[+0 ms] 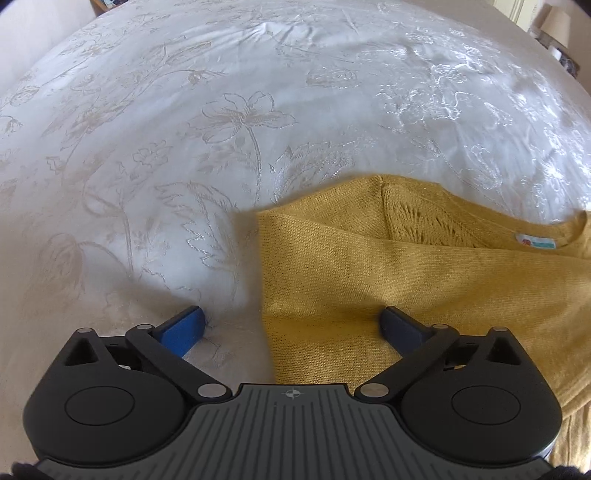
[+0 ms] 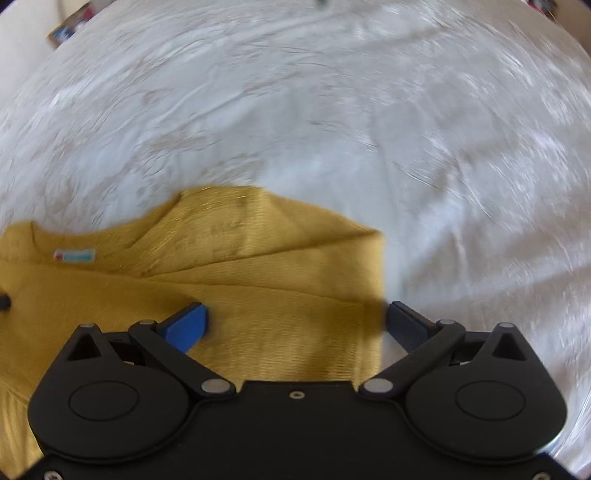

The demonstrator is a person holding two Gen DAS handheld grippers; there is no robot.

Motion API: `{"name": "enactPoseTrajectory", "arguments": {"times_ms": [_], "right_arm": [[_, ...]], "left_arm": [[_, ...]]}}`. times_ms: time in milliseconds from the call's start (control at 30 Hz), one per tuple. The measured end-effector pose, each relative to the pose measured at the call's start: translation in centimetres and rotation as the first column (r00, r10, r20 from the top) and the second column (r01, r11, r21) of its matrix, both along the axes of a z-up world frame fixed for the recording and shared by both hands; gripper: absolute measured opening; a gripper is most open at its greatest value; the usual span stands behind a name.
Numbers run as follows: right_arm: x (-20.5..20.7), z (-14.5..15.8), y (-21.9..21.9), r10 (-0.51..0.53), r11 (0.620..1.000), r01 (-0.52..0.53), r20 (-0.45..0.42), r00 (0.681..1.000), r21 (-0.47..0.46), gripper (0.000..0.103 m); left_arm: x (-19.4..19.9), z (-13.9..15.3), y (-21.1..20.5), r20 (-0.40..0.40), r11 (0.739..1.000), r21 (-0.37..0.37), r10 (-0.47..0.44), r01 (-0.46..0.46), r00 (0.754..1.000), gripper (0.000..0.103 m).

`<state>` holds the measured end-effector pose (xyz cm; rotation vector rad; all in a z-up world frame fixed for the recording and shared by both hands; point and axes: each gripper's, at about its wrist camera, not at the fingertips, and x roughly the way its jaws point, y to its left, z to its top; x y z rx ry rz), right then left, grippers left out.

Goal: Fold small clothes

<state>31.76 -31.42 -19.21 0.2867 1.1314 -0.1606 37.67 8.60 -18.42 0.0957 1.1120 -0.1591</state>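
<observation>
From the left wrist view I see a wide white bedspread (image 1: 258,92) filling almost the whole frame, woven with pale floral embroidery: a large open flower sits just left of centre and glossier stitched blooms catch the light in the upper right. The cloth lies mostly smooth, with shallow creases toward the top centre. In the top left corner a sliver of wooden furniture (image 1: 107,4) shows past the bed's edge, and in the top right corner I make out a lamp with a beige shade (image 1: 557,24) against a pale wall.

The mustard knit sweater (image 1: 424,280) lies flat on the bedspread in the lower right of this view, its sides folded inward, with a small white and teal label (image 1: 535,242) at the neckline near the right edge. My left gripper (image 1: 293,326) has its jaws spread wide, holding nothing; its left blue pad (image 1: 181,330) is over bare bedspread and the right one is over the knit, straddling the sweater's left edge.

The right wrist view is motion-blurred. There the sweater (image 2: 258,288) occupies the lower left, label (image 2: 74,254) at the left. My right gripper (image 2: 295,325) is also wide apart and empty, straddling the garment's right edge. A patch of something colourful (image 2: 64,31) shows in the top left corner; I cannot tell what it is.
</observation>
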Motion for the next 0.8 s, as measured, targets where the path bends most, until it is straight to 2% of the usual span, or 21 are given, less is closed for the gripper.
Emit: {"name": "enactPoseTrajectory", "arguments": {"times_ms": [167,400,633,800], "right_arm": [[-3.0,1.8,-2.3,-0.132,0.989,0.130,0.038,0.990,0.065,0.103],[-9.5,3.9,-1.6,-0.182,0.978,0.177,0.038,0.983,0.114,0.103],[-15.6,3.9,1.6,-0.174,0.973,0.176,-0.024,0.984,0.149,0.103],[-20.0,3.3,3.8,-0.166,0.969,0.174,-0.058,0.984,0.175,0.103]], "left_arm": [[-2.5,1.9,0.9,0.013,0.999,-0.021,0.032,-0.032,0.999,0.103],[-8.5,3.7,3.7,-0.016,0.996,-0.062,0.065,-0.066,0.998,0.103],[-15.1,3.5,5.0,-0.066,0.996,-0.092,0.007,-0.013,0.998,0.103],[-19.1,2.4,5.2,-0.114,0.992,-0.116,-0.068,0.054,0.991,0.103]]}}
